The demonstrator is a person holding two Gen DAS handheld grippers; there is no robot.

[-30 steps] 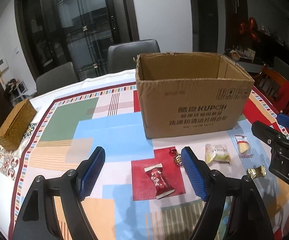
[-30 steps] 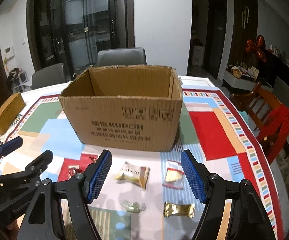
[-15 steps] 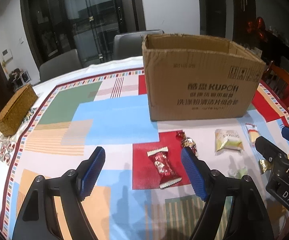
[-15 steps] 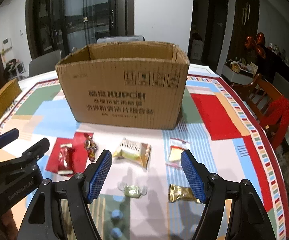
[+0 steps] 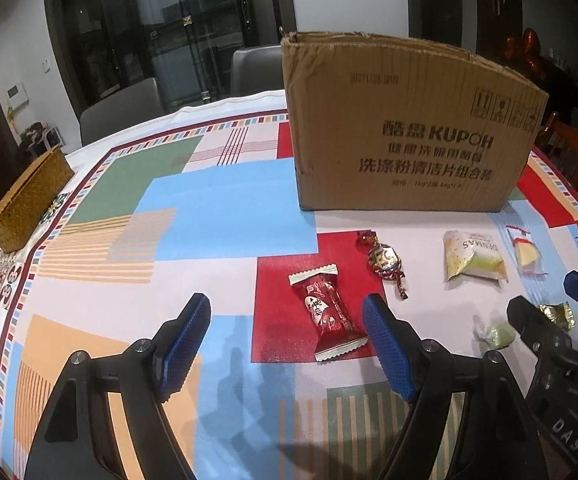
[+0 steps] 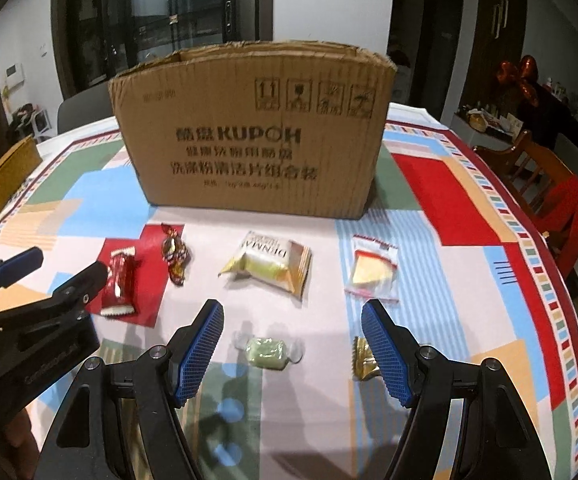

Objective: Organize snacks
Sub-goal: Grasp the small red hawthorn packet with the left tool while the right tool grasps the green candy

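home dining room | patterned tablecloth [image 5: 217,208] | chairs [image 5: 121,112] | glass cabinet [image 5: 177,28]

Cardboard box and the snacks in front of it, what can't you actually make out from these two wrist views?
- Inside of the cardboard box: both views, hidden by its front wall.
- Gold-wrapped candy: right wrist view, partly behind the right gripper finger.
- Red snack packet print: left wrist view, too small to read.
- Woven box: right wrist view, cut off by the edge.

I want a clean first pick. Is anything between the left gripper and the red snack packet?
Nothing visible. The left gripper is open above the tablecloth, and the red snack packet lies flat just inside its right finger, with the twisted foil candy off to the side.
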